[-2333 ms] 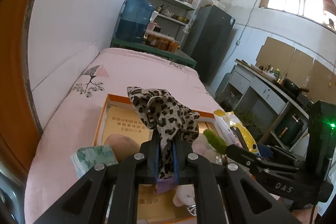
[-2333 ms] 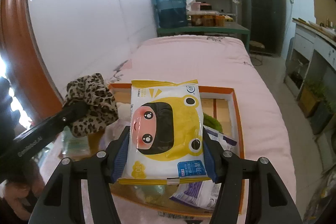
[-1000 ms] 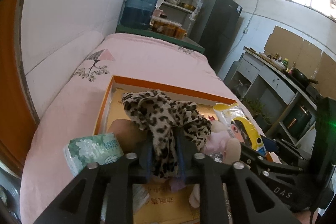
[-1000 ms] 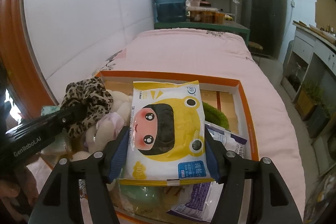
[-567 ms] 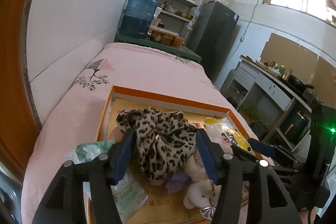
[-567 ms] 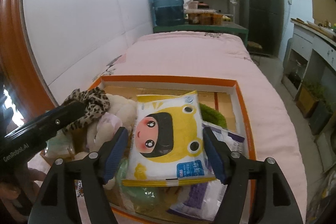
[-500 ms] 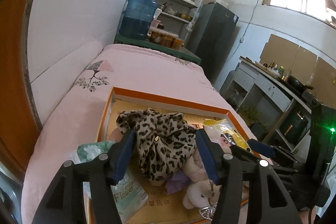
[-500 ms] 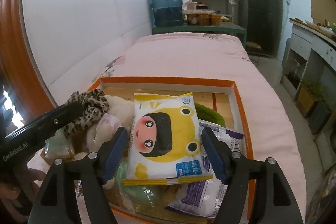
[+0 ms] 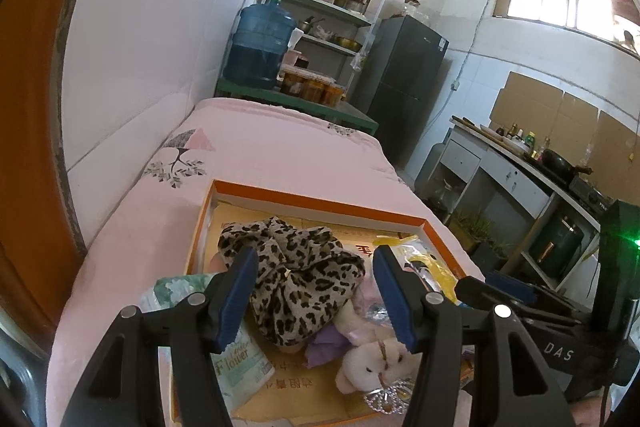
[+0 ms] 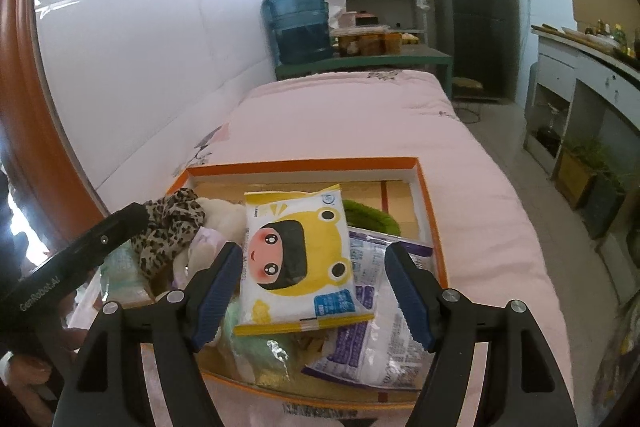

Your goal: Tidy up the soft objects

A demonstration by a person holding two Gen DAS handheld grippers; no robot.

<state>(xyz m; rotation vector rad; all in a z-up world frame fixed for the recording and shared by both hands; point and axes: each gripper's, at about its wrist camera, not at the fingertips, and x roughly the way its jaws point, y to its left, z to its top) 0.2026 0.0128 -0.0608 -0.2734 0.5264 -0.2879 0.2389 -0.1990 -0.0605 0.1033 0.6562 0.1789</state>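
We see a bed (image 10: pixel 352 123) under a pink quilt filling mid-frame, white wall at left, blue water jug (image 10: pixel 298 23), shelves and a dark fridge (image 10: pixel 466 11) at top, kitchen counter at right. An orange-rimmed box (image 10: pixel 428 211) sits on the quilt at lower centre. Left claw (image 9: pixel 316 287) gapes wide, nothing gripped; the leopard-print cloth (image 9: pixel 296 279) lies bunched in the box between its fingers, on a plush toy (image 9: pixel 380 363). Right claw (image 10: pixel 316 287) is also wide open, empty; the yellow wipes pack (image 10: pixel 298 259) lies flat in the box, long axis running up-frame, slightly tilted left, cartoon face upright.
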